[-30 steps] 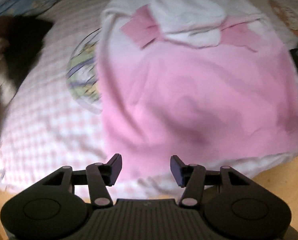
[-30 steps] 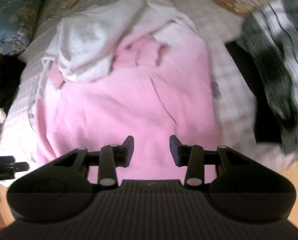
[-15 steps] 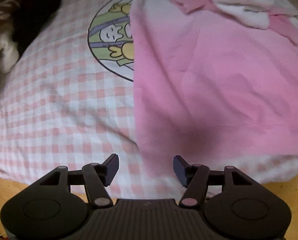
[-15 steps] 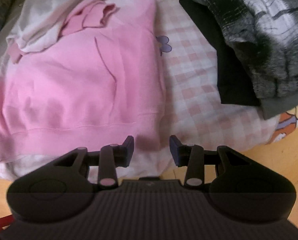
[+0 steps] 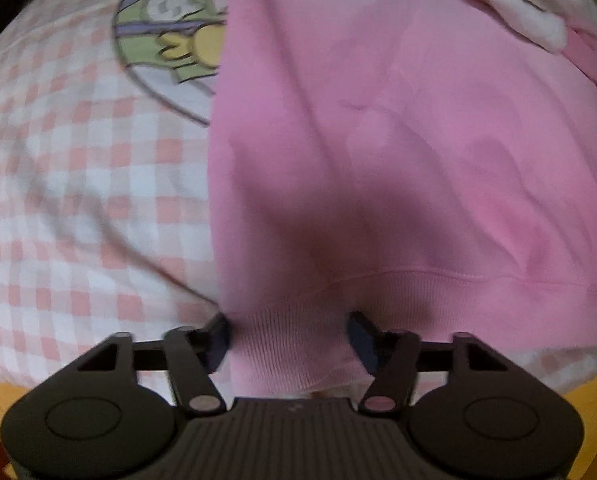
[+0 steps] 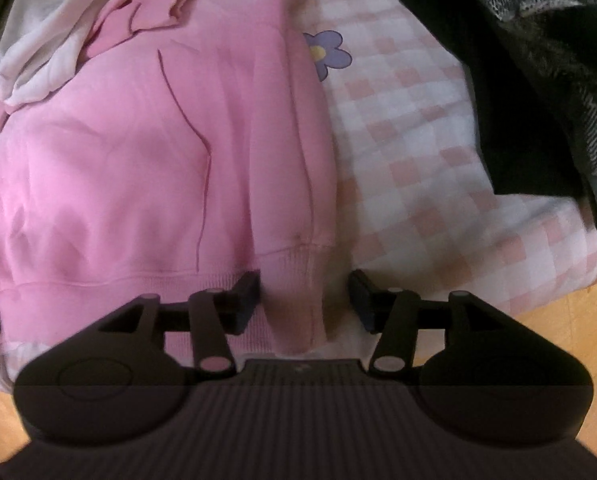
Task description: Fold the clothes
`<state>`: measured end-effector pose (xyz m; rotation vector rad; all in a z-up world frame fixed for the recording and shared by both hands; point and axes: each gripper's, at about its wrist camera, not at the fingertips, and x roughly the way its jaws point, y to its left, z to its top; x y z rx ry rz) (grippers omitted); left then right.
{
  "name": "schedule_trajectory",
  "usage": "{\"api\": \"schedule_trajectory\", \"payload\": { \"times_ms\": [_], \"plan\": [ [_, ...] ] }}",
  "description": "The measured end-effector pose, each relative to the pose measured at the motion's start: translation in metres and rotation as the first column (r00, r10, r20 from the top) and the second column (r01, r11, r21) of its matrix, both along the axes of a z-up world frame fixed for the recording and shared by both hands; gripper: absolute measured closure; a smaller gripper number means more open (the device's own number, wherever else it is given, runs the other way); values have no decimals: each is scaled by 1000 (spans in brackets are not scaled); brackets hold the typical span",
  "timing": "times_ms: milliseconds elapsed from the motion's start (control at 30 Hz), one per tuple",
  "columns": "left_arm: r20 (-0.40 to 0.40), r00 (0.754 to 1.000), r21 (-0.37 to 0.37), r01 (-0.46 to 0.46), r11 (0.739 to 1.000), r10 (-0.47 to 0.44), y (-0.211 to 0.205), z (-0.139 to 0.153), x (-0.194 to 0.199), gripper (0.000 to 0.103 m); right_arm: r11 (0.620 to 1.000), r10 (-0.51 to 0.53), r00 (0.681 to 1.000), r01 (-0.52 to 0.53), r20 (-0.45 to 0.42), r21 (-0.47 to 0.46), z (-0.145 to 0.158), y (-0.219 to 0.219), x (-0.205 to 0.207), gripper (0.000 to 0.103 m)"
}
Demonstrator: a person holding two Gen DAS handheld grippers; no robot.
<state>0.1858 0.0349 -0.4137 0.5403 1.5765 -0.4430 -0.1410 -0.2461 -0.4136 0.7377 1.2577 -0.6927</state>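
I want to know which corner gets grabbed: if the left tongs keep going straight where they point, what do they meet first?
Most likely the ribbed hem of the pink sweatshirt, at its corner on the checked bedsheet. The left tongs already straddle it, open.

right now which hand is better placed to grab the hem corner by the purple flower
Right. The right gripper has open jaws astride that corner of the pink sweatshirt, below the flower; the left gripper straddles the opposite corner.

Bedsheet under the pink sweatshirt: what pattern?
Pink-and-white checks with cartoon prints; clearest in the left wrist view.
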Motion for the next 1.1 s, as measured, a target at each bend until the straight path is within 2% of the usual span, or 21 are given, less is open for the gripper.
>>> {"api": "schedule_trajectory", "payload": {
  "times_ms": [67, 100, 133, 167, 233, 333, 433, 500, 633, 733, 833, 867, 900, 933, 1000, 1033, 1100],
  "plan": [
    [8, 999, -10, 46, 999, -46, -5, 6, -7, 69, 1000, 17, 1000, -17, 0, 6, 1, 1, 4, 59],
    [7, 998, -24, 58, 998, -58, -6, 11, -9, 75, 999, 39, 999, -40, 19, 24, 2, 2, 6, 84],
    [3, 998, -41, 63, 997, -63, -6, 17, -10, 84, 998, 52, 998, -53, 30, 37, 5, 3, 8, 88],
    [-6, 999, -70, 46, 996, -46, -4, 24, -9, 86, 998, 45, 998, -47, 40, 39, 11, 2, 10, 89],
    [-8, 1000, -128, 17, 992, -18, 0, 46, -5, 86, 997, -26, 993, 18, 113, 75, 27, -6, 5, 89],
    [6, 1000, -225, -12, 974, 14, 2, 90, 3, 86, 986, -143, 958, 115, 250, 122, 64, -24, -5, 89],
    [68, 997, -299, -14, 954, 36, -8, 141, 21, 86, 980, -187, 915, 147, 357, 137, 107, -41, 0, 90],
    [107, 991, -358, -41, 933, 85, -21, 176, 42, 86, 979, -194, 888, 150, 418, 136, 132, -56, 9, 90],
    [196, 965, -469, -66, 881, 176, -60, 229, 93, 86, 974, -223, 800, 160, 557, 160, 167, -99, 43, 90],
    [278, 939, -502, -37, 864, 202, -106, 243, 142, 86, 973, -231, 734, 171, 638, 157, 176, -148, 88, 90],
    [369, 914, -447, 13, 894, 171, -172, 226, 200, 85, 976, -210, 713, 190, 669, 104, 170, -202, 146, 89],
    [397, 904, -422, 26, 906, 159, -193, 219, 219, 82, 975, -207, 715, 203, 667, 86, 164, -216, 167, 89],
    [424, 895, -369, 31, 929, 139, -212, 203, 235, 78, 973, -215, 721, 220, 658, 77, 154, -232, 191, 86],
    [449, 887, -292, 34, 956, 105, -235, 185, 250, 75, 971, -222, 740, 230, 634, 72, 140, -248, 216, 83],
    [482, 876, -166, 54, 985, 33, -272, 158, 267, 74, 976, -205, 828, 216, 522, 40, 111, -269, 262, 81],
    [509, 861, -126, 85, 988, -9, -286, 150, 267, 76, 978, -196, 863, 209, 466, 25, 98, -275, 280, 80],
    [545, 835, -88, 146, 985, -75, -303, 141, 259, 73, 978, -192, 896, 208, 401, 3, 80, -273, 301, 77]
  ]
}}
